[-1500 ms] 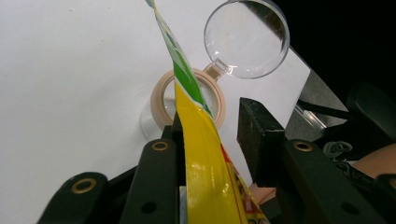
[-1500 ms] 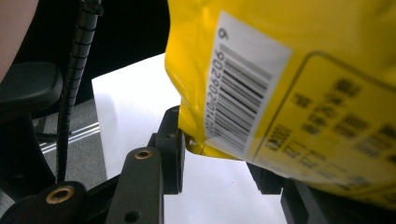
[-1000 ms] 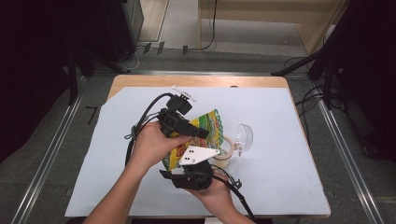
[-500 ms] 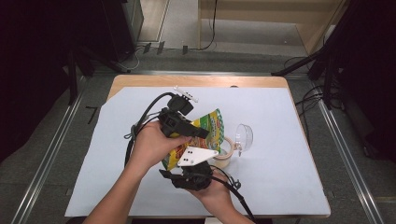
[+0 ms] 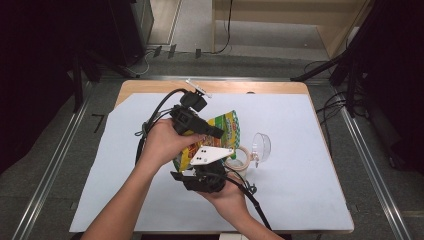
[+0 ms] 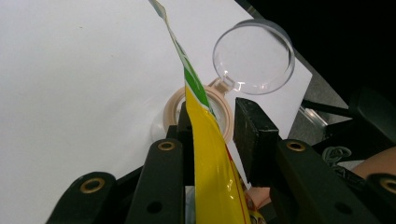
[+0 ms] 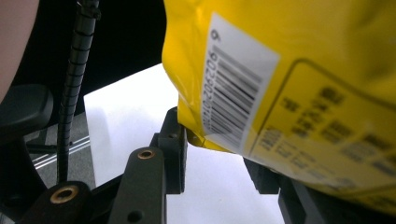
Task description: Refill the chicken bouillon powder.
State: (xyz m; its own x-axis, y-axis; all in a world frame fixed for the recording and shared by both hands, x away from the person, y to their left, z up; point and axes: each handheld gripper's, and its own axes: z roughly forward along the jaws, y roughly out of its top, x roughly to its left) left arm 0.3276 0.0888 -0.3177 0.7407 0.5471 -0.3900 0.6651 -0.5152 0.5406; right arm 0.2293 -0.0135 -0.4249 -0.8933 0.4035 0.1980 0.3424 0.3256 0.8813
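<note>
A yellow and green snack bag hangs tilted above the table between both hands. My left gripper comes down on its upper part. In the left gripper view the bag's edge runs between the jaws of the left gripper, which have just been closing on it. My right gripper holds the bag's lower end from below. In the right gripper view the barcode corner sits between the jaws of the right gripper, touching the left pad; the other pad is partly hidden.
A small clear jar with a beige rim and an open clear lid stands on the white sheet just right of the bag, under it in the left gripper view. A small white object lies at the back edge.
</note>
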